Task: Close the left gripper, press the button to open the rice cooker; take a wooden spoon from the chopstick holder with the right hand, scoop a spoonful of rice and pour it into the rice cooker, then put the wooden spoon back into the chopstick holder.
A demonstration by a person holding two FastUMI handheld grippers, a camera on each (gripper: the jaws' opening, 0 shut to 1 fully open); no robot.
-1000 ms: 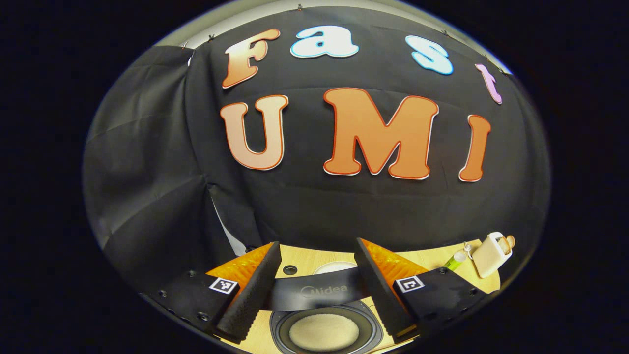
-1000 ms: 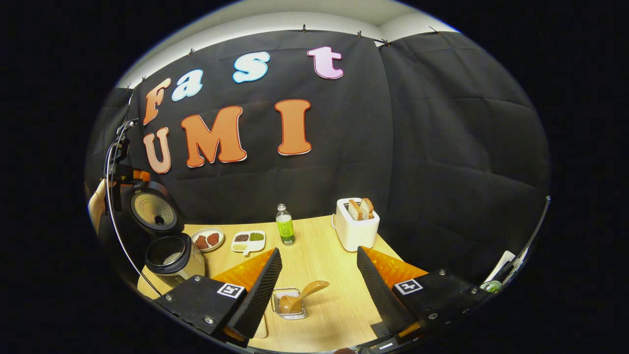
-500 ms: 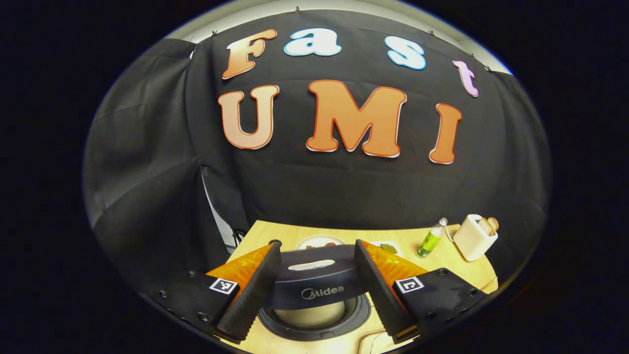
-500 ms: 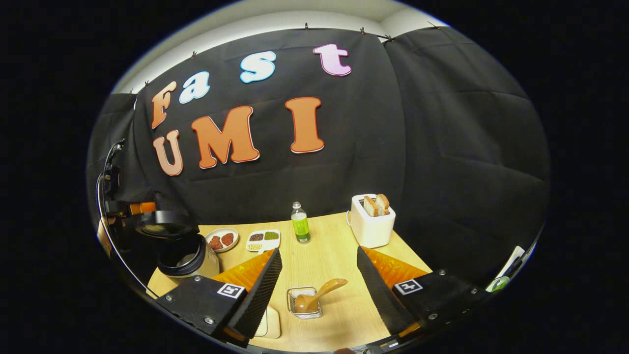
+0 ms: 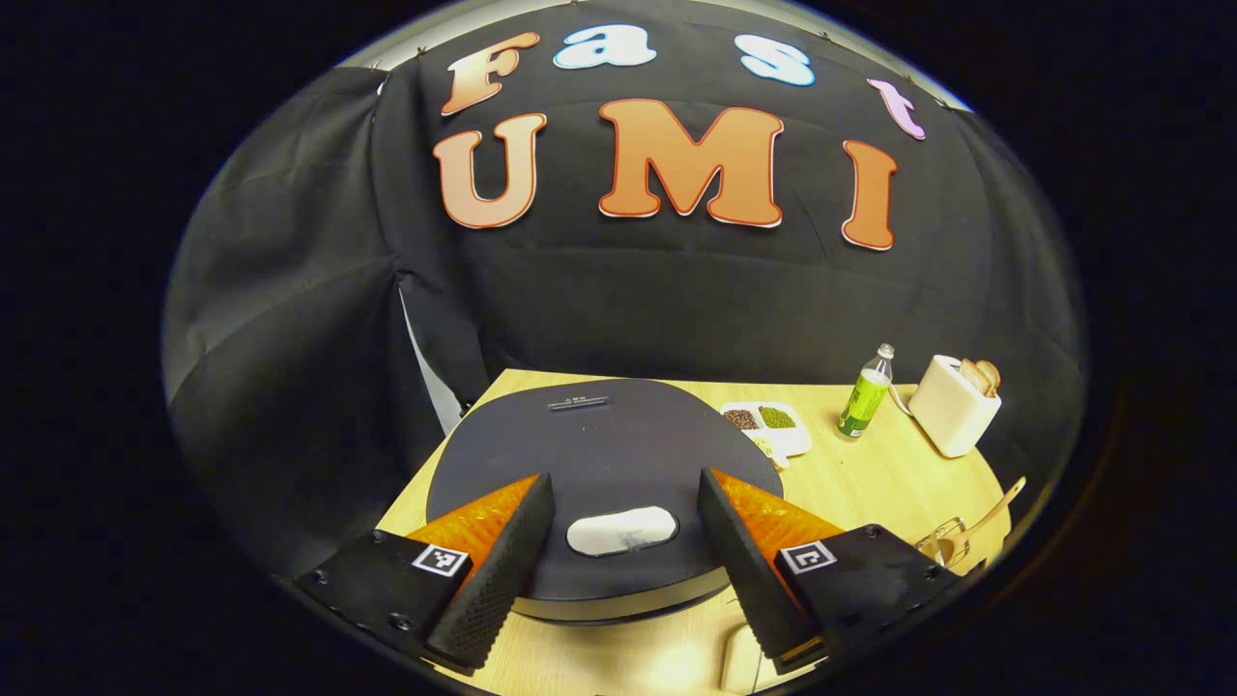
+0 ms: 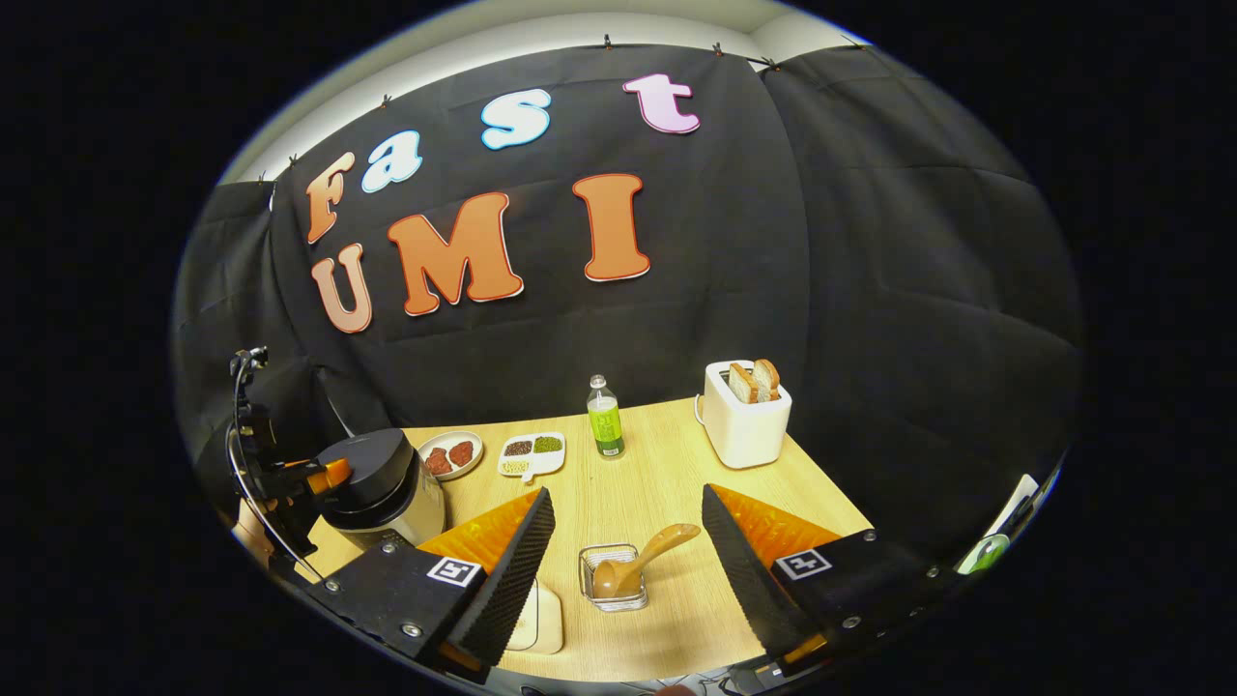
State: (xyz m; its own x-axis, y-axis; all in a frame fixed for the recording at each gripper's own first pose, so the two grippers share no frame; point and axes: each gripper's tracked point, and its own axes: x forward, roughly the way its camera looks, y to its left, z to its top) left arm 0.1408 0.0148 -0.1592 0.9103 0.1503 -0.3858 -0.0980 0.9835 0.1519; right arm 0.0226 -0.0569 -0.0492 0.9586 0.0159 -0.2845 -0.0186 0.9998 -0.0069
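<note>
The black rice cooker (image 5: 599,435) stands with its lid down. Its pale oval button (image 5: 620,531) lies between the fingers of my left gripper (image 5: 623,483), which hangs open just above the lid. In the right gripper view the cooker (image 6: 379,478) sits at the table's left, and the left gripper (image 6: 324,476) hovers beside its lid. The wooden spoon (image 6: 649,556) leans in the small wire chopstick holder (image 6: 611,580), bowl down. My right gripper (image 6: 626,495) is open and empty, above and behind the holder. The spoon (image 5: 995,507) also pokes up at the left gripper view's right edge.
Along the back of the wooden table (image 6: 667,464) stand a plate of red pieces (image 6: 450,456), a divided dish of grains (image 6: 532,452), a green bottle (image 6: 606,420) and a white toaster with bread (image 6: 744,418). A pale rounded container (image 6: 541,619) lies left of the holder.
The cooker's lid has swung from upright to fully down, hiding the rice in the pot. My left gripper followed it down. The right gripper drifted slightly; the spoon stayed in the holder.
</note>
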